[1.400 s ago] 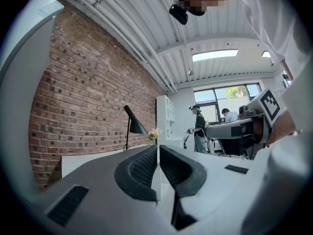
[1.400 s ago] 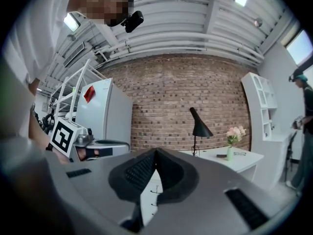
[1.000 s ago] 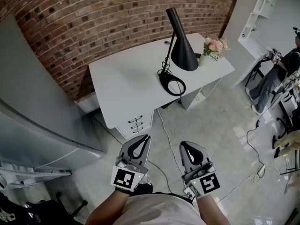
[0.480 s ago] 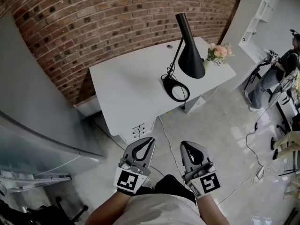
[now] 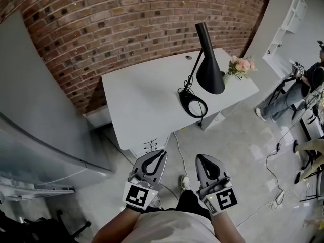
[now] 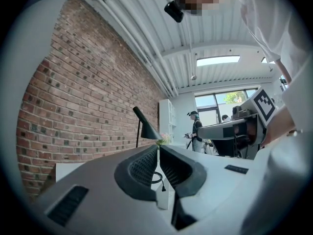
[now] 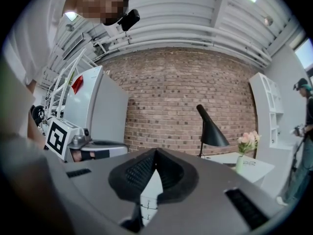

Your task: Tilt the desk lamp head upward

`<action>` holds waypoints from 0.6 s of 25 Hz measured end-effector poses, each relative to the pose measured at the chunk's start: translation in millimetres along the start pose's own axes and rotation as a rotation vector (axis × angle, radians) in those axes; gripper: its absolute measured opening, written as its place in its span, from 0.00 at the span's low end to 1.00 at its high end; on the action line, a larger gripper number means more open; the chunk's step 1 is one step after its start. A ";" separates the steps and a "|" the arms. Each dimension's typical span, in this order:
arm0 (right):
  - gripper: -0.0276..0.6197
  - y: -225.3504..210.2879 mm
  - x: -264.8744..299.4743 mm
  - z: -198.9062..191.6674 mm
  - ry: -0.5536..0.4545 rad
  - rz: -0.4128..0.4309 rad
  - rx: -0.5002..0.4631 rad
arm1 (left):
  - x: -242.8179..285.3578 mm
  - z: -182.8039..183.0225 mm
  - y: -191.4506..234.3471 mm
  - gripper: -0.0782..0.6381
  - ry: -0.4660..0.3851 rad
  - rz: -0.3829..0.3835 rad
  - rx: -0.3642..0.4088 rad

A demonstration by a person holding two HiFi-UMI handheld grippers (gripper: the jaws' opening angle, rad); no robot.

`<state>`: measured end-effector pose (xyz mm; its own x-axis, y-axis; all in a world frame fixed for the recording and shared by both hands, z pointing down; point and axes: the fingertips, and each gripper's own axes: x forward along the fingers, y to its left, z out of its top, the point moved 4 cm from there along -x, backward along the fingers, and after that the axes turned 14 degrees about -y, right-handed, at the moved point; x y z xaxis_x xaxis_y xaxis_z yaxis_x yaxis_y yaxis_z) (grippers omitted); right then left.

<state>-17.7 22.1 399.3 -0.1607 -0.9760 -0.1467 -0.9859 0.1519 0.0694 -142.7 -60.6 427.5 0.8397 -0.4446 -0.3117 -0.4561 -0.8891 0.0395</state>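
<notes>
A black desk lamp with a cone-shaped head [image 5: 210, 71] and a ring base [image 5: 193, 104] stands near the front right of a white desk [image 5: 136, 97]. Its head points down. Both grippers are held low in front of the person, well short of the desk and apart from the lamp. My left gripper [image 5: 160, 152] is shut with nothing in it, and so is my right gripper [image 5: 199, 157]. The lamp [image 6: 145, 127] appears small and distant past the closed left jaws, and the lamp [image 7: 212, 129] stands to the right of the closed right jaws.
A vase of pink flowers [image 5: 241, 65] stands at the desk's right end. A brick wall [image 5: 126, 19] backs the desk, and a grey cabinet [image 5: 35, 120] stands at left. Cables [image 5: 276, 171] lie on the floor at right. People sit at far right [image 5: 309, 80].
The view has shifted, so the desk and lamp sit a little further right. A shoe now shows between the grippers. Both grippers stay shut and side by side.
</notes>
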 end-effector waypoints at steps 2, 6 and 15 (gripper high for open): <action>0.06 -10.8 5.8 -0.9 -0.010 0.014 0.006 | 9.7 0.1 1.2 0.14 -0.007 0.018 0.010; 0.06 -39.7 12.0 -3.8 -0.021 0.029 0.020 | 32.1 -4.0 -4.9 0.14 -0.001 0.031 0.033; 0.06 -115.8 28.0 -12.1 -0.034 0.044 0.031 | 93.9 -19.6 -11.7 0.14 0.010 0.071 0.064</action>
<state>92.5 -24.7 399.2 -0.2051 -0.9625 -0.1777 -0.9787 0.2000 0.0462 -52.8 -94.1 416.4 0.8075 -0.5076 -0.3004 -0.5322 -0.8466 0.0001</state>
